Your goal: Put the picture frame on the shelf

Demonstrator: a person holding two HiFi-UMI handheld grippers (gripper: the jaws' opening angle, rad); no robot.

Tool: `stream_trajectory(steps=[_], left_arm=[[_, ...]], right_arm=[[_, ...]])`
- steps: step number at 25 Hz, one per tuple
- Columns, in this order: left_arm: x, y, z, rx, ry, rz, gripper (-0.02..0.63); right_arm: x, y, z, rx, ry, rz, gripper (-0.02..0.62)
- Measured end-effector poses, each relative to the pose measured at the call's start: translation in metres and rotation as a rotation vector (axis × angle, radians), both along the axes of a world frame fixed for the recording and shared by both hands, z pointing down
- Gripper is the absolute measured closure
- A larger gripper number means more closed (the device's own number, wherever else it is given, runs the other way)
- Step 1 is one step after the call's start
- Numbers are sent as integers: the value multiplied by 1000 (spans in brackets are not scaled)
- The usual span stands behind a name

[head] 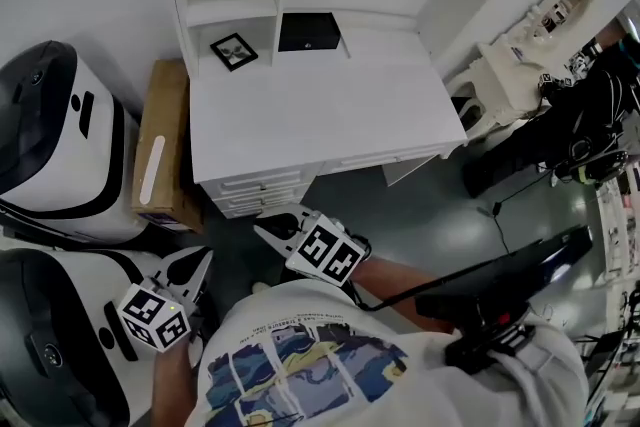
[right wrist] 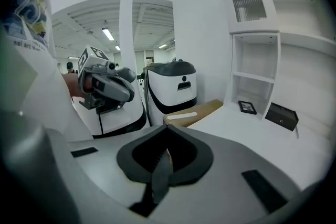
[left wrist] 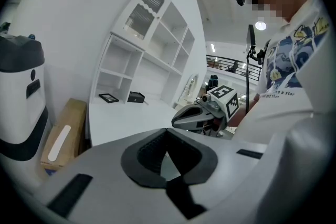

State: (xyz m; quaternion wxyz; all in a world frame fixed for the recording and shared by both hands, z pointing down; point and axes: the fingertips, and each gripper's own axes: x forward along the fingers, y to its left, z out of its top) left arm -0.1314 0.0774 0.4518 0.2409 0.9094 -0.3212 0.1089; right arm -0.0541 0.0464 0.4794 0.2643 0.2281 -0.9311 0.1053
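Note:
The small black picture frame [head: 233, 51] lies in the lower left cubby of the white desk hutch [head: 228, 7], next to a black box [head: 309, 31]. It also shows in the left gripper view, picture frame [left wrist: 108, 97], and in the right gripper view, picture frame [right wrist: 247, 107]. Both grippers hang low in front of the desk, well short of the frame. My left gripper [head: 198, 263] is shut and empty, its jaws meeting [left wrist: 167, 157]. My right gripper [head: 264, 229] is also shut with nothing in it [right wrist: 165, 157].
A brown cardboard box [head: 165, 145] leans against the desk's left side. Two white and black machines [head: 60, 145] [head: 50, 345] stand at the left. The desk top [head: 330, 110] is bare white. A white ornate piece [head: 520, 55] and dark gear [head: 590, 125] stand at the right.

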Motion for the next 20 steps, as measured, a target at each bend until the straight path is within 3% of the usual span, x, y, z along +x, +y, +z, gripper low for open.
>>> stream_trajectory(steps=[20], left_arm=[[26, -70, 16, -68, -9, 1, 594]], right_arm=[[21, -71, 12, -42, -12, 2, 571]])
